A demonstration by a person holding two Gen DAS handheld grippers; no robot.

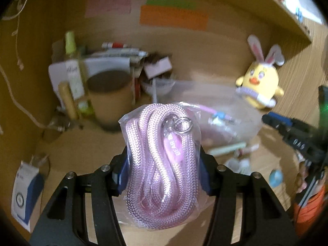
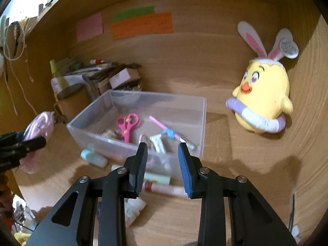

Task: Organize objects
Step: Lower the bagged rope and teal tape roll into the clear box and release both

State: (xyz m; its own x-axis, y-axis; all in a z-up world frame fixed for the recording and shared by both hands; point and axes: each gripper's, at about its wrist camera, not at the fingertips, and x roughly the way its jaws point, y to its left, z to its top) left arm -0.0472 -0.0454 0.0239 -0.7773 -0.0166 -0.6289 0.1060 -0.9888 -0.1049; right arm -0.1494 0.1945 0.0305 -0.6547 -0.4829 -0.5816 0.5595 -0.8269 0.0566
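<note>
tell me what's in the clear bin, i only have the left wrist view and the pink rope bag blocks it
Observer: The clear bin holds pink scissors, lying flat near its left side.
Operator: is the right gripper carrying anything
Observer: No. The right gripper has nothing between its jaws, which stand apart.
Operator: anything loose in front of the bin
Observer: Yes. A small mint bottle lies on the desk against the bin's near left corner.
</note>
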